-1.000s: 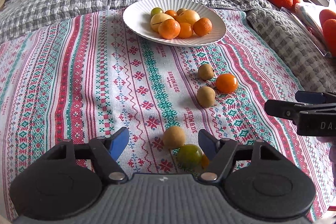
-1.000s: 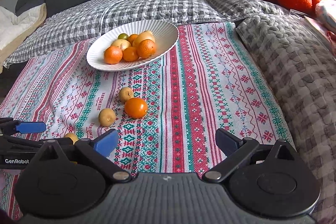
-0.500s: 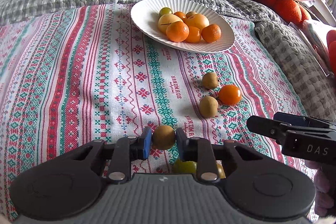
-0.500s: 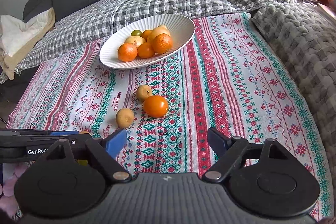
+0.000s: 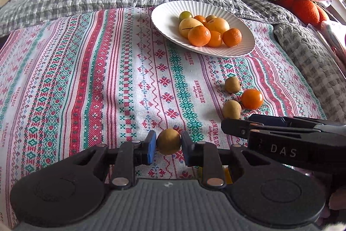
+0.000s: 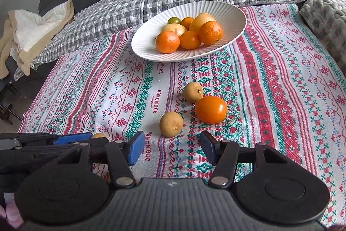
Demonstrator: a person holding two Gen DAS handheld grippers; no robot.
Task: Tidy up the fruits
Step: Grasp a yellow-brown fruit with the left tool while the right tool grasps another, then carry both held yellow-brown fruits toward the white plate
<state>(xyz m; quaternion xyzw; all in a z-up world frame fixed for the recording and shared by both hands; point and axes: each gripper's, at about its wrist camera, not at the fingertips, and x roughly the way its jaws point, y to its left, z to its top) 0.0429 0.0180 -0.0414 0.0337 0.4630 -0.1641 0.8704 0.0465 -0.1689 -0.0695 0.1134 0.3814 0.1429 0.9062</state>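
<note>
Left tongs, low centre of the left view, pinch a small round tan-brown fruit, apparently to carry it off. Right tongs are closing with nothing between them, aimed at a second tan-brown round fruit on the striped embroidered cloth. Beyond lie a glossy orange tomato-like fruit and another tan fruit. Farthest, the white ribbed plate holds gathered oranges, the likely destination.

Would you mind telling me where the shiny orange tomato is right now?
The orange tomato lies loose on the patterned cloth, in front of the white plate, touching one brown fruit with another brown fruit nearby on its left.
</note>
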